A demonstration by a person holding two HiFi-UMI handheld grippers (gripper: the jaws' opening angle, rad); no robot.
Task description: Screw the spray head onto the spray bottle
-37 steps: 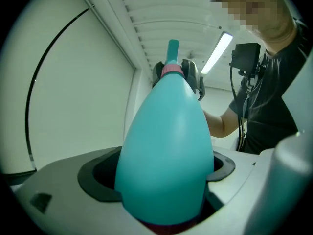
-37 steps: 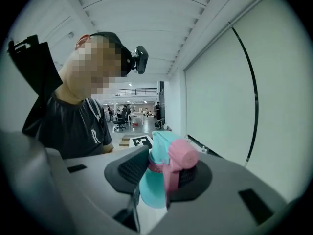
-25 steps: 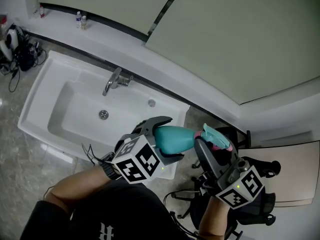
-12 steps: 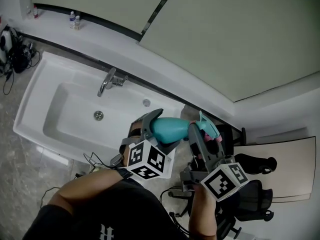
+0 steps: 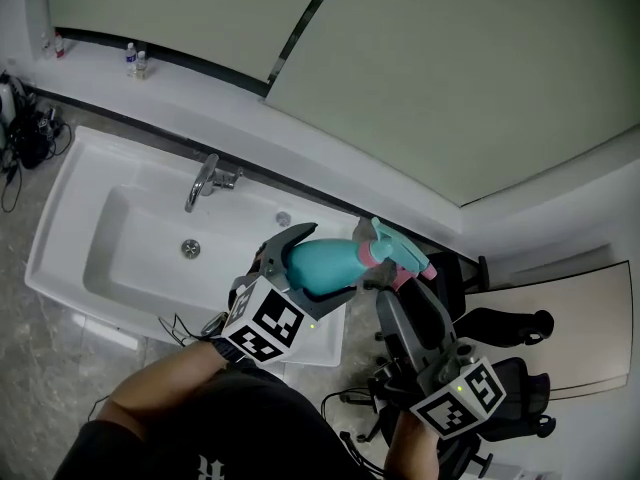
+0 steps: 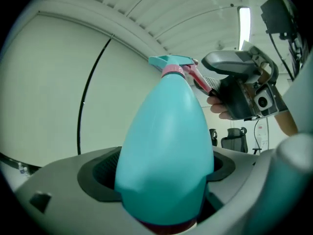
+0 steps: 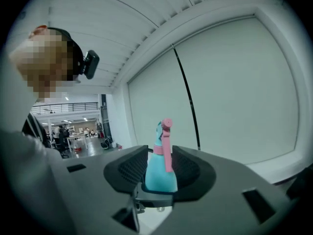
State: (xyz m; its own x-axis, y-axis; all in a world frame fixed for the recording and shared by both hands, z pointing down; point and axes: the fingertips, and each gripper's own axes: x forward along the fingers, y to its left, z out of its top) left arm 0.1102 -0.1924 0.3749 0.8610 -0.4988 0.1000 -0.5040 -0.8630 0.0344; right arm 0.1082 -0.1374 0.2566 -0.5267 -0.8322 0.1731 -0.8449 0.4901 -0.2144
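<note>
spray bottle shifted left, lying level, neck toward spray head

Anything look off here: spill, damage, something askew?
Nothing stands out: left claw clamps the spray bottle, right claw holds the spray head on its neck, roughly in line. No spill or damage visible. Threads hidden.

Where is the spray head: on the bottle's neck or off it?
On it: the spray head sits flush atop the spray bottle, no gap showing. How tightly it is screwed, cannot tell.
</note>
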